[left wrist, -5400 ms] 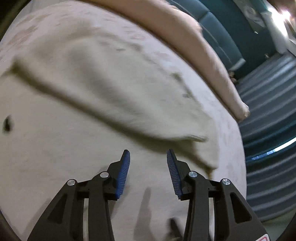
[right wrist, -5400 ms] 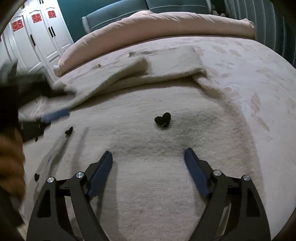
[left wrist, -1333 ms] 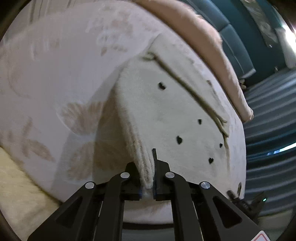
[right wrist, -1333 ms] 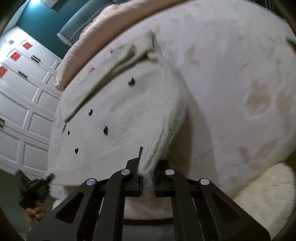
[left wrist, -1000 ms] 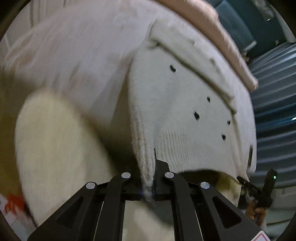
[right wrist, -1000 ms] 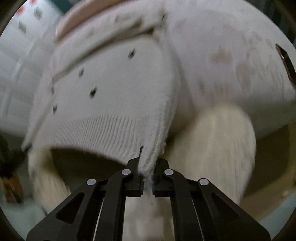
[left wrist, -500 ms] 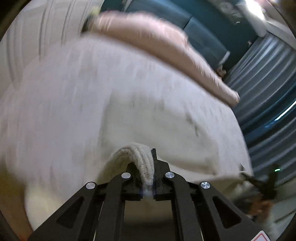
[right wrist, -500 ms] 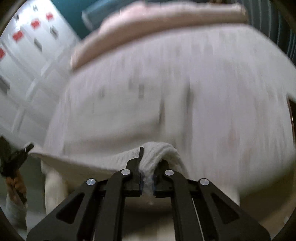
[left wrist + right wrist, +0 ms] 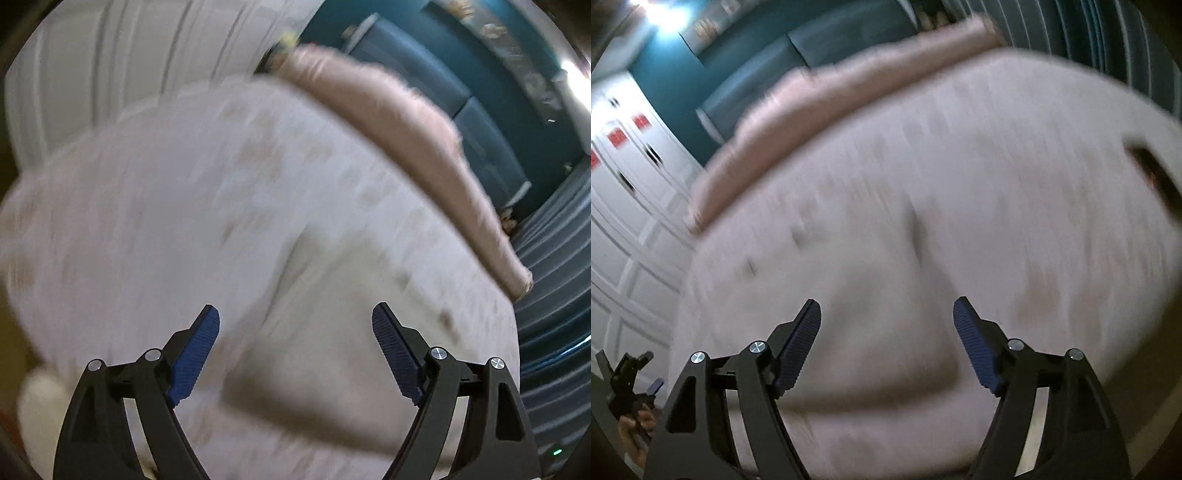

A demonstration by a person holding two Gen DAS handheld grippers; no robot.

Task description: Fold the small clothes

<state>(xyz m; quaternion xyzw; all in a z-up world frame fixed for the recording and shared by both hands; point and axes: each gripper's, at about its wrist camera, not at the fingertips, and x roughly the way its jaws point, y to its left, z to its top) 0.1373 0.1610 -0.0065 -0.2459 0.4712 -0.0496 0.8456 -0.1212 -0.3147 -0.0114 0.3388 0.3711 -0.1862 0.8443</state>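
Observation:
The cream knitted sweater [image 9: 351,295] with small dark hearts lies doubled over on the bed, blurred by motion, its folded edge nearest me. My left gripper [image 9: 295,317] hangs just above that edge, jaws opening wide, nothing between the blue pads [image 9: 195,350]. In the right wrist view the sweater [image 9: 857,266] spreads ahead. My right gripper [image 9: 886,306] is also opening, its pads clear of the cloth. The left gripper [image 9: 626,365] shows at the lower left edge, held by a hand [image 9: 635,421].
A pale patterned bedspread [image 9: 147,203] covers the bed. A rolled pink duvet [image 9: 406,129] lies along the far side before a teal headboard [image 9: 443,74]. White wardrobe doors [image 9: 628,184] stand on the left. A dark object [image 9: 1152,173] sits at the bed's right edge.
Both grippers carried the sweater's ribbed hem forward over its body, then let go of it. Their jaws went from shut on the hem to wide open.

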